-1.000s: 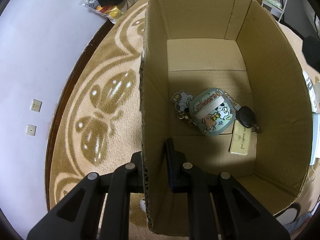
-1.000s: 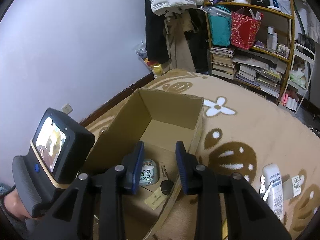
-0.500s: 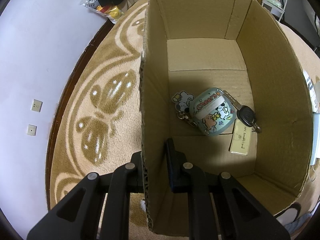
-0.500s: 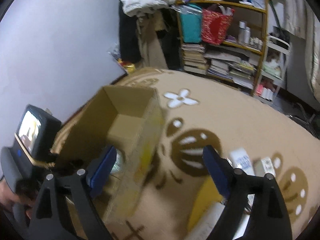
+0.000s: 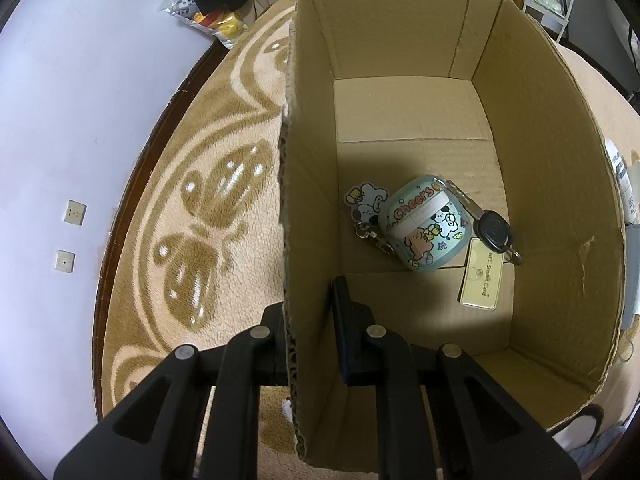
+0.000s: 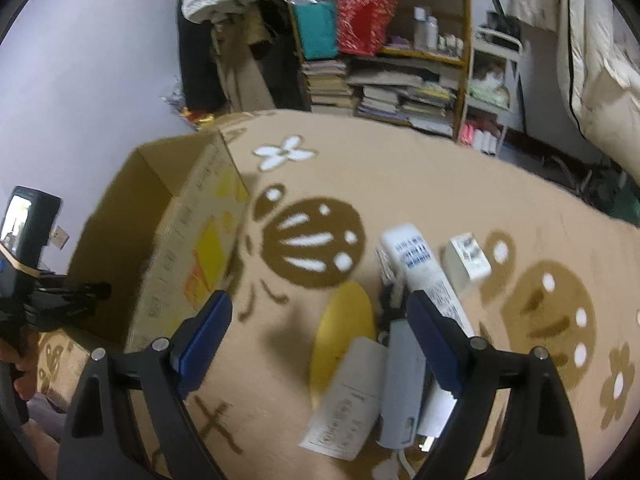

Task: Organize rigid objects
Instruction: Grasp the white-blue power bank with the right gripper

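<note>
The left gripper [image 5: 310, 320] pinches the near left wall of the open cardboard box [image 5: 552, 184], 1 finger outside on the rug side and 1 inside against the wall. On the box floor, toward 3 o'clock from that grip, lies a pale blue earbud case [image 5: 422, 226] printed "Cheers" with cartoon dogs. A dog-shaped charm [image 5: 365, 202] touches it at its 9 o'clock, and a black-headed car key [image 5: 493, 230] rests against it at 3 o'clock. A gold NFC smart card [image 5: 482, 274] sits just beside the key at 5 o'clock.

The right gripper [image 6: 318, 338] hangs with its blue-padded fingers [image 6: 204, 334] spread wide, holding nothing, above the beige patterned rug [image 6: 400, 168]. Between those fingers lies a yellow disc [image 6: 344, 320], with a printed white box [image 6: 348, 404] at its 6 o'clock and a grey remote-like device [image 6: 400, 384] next to that. A white tube [image 6: 420, 264] with blue print lies at 1 o'clock and a small labelled white carton [image 6: 466, 260] just beside it at 3 o'clock. The cardboard box stands at 9 o'clock in this view. A cluttered bookshelf [image 6: 384, 60] rises at 12 o'clock.
</note>
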Tool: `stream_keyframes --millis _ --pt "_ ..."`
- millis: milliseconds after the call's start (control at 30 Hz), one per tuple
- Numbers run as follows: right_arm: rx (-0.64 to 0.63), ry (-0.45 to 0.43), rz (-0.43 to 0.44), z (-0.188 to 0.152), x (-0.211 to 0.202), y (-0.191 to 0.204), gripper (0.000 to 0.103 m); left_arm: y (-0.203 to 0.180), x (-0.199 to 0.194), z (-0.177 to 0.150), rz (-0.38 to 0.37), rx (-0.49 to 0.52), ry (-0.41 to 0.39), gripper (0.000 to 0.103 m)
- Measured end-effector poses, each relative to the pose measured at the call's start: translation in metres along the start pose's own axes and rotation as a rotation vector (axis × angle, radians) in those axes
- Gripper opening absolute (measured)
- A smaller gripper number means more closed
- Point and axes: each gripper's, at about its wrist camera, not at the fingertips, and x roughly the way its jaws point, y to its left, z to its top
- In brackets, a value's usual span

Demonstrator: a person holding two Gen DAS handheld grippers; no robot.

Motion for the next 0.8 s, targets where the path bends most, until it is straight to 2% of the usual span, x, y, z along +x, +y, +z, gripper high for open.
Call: stream_keyframes --millis 100,200,267,333,500,667,800 --pt "0.034 0.011 -0.042 -0.005 0.007 -0.014 0.089 0.000 0.000 0.000 -0.001 0.000 0.000 0.014" --pt "0.072 0.028 -0.074 -0.007 0.014 -0.024 0.075 0.000 0.000 0.000 -0.002 -0.003 0.000 0.014" --pt "0.100 0.056 -0.093 -0.009 0.021 -0.034 0.062 0.000 0.000 0.000 -0.004 -0.006 0.002 0.014" --pt "0.109 0.087 -0.118 -0.012 0.028 -0.039 0.057 0.001 0.000 0.000 -0.006 -0.008 0.003 0.014" --pt "0.143 0.170 -0.122 -0.023 0.045 -0.046 0.054 0.001 0.000 0.000 0.000 0.001 0.000 0.014" --pt "0.139 0.185 -0.176 -0.028 0.051 -0.047 0.039 0.001 0.000 0.000 -0.002 0.000 0.002 0.014" --pt "0.178 0.204 -0.176 -0.028 0.056 -0.055 0.037 0.000 -0.001 0.000 0.002 0.005 0.001 0.014"
